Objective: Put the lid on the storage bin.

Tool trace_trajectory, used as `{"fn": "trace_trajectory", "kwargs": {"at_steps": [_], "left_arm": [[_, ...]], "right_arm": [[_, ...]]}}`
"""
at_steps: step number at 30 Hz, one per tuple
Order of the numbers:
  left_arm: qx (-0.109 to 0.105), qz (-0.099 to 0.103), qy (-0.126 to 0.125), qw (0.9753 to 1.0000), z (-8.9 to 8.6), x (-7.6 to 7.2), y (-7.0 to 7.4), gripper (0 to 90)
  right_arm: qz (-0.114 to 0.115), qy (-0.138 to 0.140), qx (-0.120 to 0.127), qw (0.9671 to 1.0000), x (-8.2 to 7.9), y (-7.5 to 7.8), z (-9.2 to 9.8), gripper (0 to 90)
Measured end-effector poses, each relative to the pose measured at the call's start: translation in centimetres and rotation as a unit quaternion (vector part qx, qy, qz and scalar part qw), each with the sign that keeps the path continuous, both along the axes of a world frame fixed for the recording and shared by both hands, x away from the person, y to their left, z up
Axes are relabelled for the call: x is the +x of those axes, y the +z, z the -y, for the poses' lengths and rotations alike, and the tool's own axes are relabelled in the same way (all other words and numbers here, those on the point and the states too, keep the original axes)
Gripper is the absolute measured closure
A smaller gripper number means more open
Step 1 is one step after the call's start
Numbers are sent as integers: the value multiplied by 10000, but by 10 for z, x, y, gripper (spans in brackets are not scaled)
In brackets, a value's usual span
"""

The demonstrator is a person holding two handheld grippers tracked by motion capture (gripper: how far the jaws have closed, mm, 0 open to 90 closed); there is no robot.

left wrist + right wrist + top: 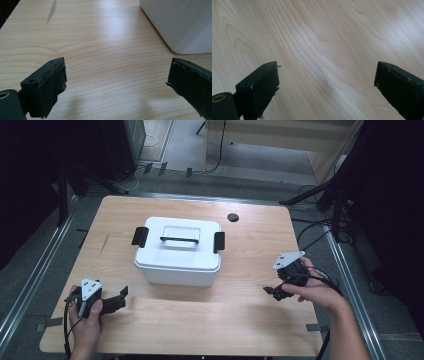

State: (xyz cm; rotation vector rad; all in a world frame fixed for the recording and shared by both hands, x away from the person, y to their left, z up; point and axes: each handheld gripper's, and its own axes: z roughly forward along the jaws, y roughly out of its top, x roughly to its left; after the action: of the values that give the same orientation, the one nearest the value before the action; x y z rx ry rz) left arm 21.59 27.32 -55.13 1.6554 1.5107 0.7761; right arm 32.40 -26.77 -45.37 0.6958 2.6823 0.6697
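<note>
- The white storage box (pixel 177 251) sits mid-table (pixel 250 320), lid on, a black latch (pixel 140 236) at one end and its twin (pixel 218 242) at the other, a carrying handle (pixel 179 239) between them.
- The left gripper (pixel 117 301) hovers near the box's front-left corner, jaws spread and empty; the right gripper (pixel 274 291) is off the box's right end, likewise released.
- Judging from this, opening the box comes next: bring each gripper to its nearer latch together.
- Approach level, catch each latch's lower edge, and lift evenly so the box doesn't skid.
</note>
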Motion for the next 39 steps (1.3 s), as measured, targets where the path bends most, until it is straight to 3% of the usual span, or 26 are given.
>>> {"fn": "trace_trajectory", "kwargs": {"at_steps": [20, 31, 39], "left_arm": [[23, -4, 0, 10000, 0, 0, 0, 26], [41, 12, 7, 10000, 1, 0, 0, 26], [48, 14, 8, 10000, 1, 0, 0, 26]], "right_arm": [[183, -447, 493, 9976, -36, -38, 29, 55], [344, -819, 774, 9930, -60, -57, 45, 56], [459, -1062, 1042, 9878, -72, -68, 54, 70]]}}
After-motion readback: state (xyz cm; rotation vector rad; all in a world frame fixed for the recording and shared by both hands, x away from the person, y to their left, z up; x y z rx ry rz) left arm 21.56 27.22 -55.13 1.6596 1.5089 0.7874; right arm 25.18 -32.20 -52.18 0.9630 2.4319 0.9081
